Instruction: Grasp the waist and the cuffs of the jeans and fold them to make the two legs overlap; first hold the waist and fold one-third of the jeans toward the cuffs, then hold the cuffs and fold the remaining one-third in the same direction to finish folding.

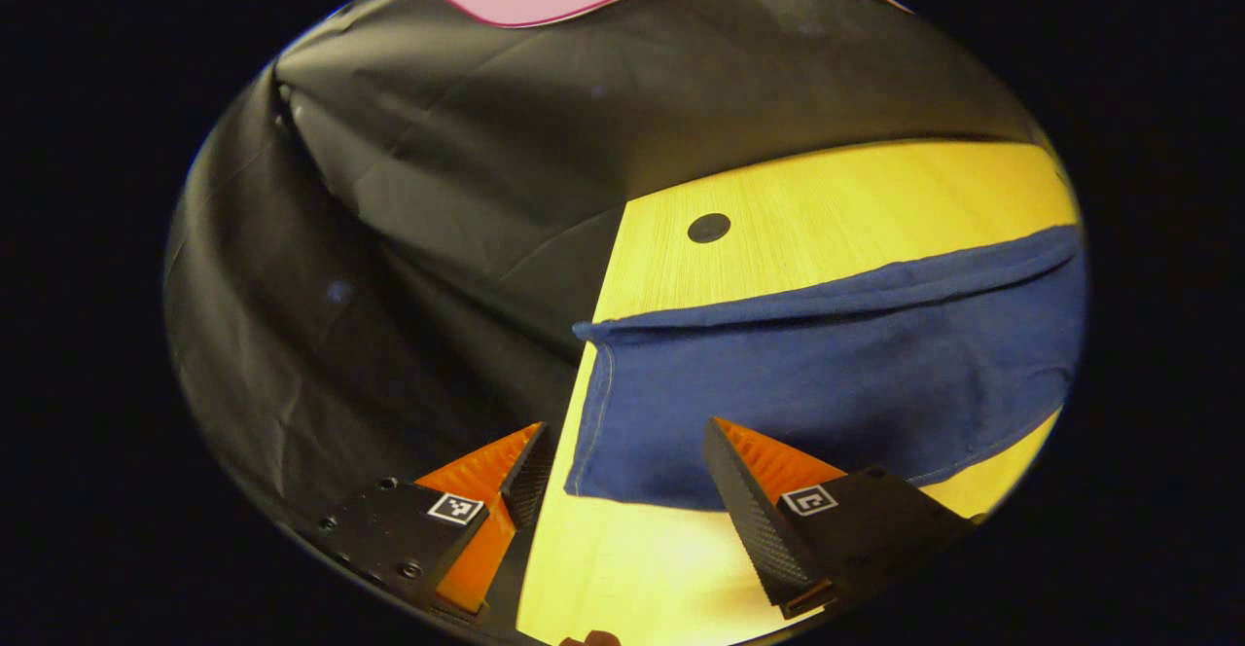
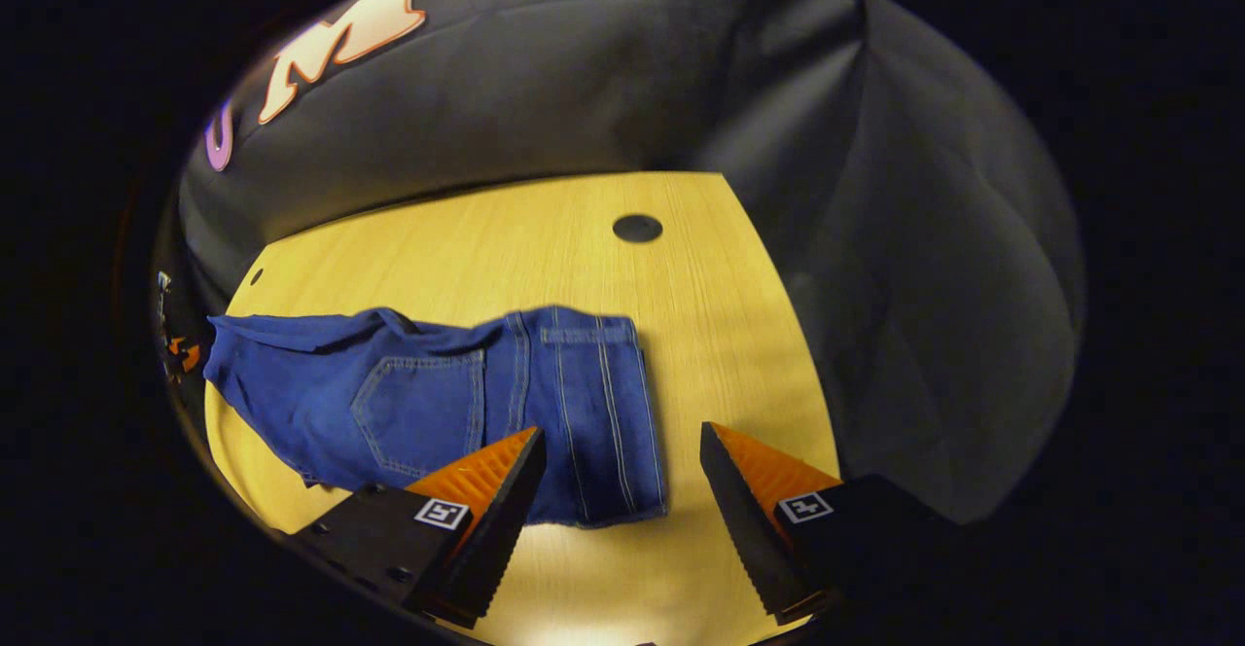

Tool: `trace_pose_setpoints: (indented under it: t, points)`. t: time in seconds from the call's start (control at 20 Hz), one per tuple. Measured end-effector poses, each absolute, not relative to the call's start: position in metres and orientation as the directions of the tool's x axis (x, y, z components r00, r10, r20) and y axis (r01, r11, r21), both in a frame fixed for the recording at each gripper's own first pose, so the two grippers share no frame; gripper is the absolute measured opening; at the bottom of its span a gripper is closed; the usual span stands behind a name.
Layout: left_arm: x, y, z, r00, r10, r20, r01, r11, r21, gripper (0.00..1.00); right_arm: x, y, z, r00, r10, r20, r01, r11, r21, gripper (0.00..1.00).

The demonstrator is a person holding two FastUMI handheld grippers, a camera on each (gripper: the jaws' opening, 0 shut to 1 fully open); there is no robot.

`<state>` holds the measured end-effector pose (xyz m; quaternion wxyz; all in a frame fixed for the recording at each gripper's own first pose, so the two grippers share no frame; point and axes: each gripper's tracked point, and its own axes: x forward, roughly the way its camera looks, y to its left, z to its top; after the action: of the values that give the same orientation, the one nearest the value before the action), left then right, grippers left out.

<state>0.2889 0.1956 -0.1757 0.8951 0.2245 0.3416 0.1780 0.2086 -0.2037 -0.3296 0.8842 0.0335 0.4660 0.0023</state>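
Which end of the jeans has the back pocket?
The waist end of the jeans, seen in the right gripper view: a stitched back pocket sits beside the waistband. The other end is plain.

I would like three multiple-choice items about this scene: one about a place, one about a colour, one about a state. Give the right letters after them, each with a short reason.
1. Where do the jeans lie?
A. flat on the wooden table
B. draped over the booth wall
C. lifted in the air by a claw

2. What colour are the jeans?
A. black
B. blue
C. grey

3. In what state is the right claw?
A. shut on the jeans
B. shut on nothing
C. open, holding nothing

Answers:
1. A, the right gripper view shows the denim spread on the tabletop with a back pocket facing up.
2. B, the cloth is blue in both views, with pale stitching.
3. C, its fingers stand wide apart with no cloth pinched between them; the left claw is open too.
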Motion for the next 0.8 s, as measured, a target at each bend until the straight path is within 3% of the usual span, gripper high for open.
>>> trace_pose_setpoints:
  t: [0.15,0.75,0.8]
  points:
    - [0.292,0.196,-0.174,0.709,0.455,-0.538,-0.21,0.865,0.455,0.95,0.198,-0.205,-0.354,0.528,0.056,-0.848,0.035,0.995,0.088,0.98]
    - [0.296,0.196,-0.166,0.708,0.473,-0.524,-0.285,0.87,0.402,0.96,0.195,-0.201,-0.365,0.52,0.112,-0.847,0.033,0.988,0.151,0.99]
    - [0.295,0.197,-0.166,0.708,0.476,-0.522,-0.297,0.871,0.392,0.95,0.195,-0.195,-0.367,0.521,0.124,-0.845,0.04,0.985,0.169,0.93]
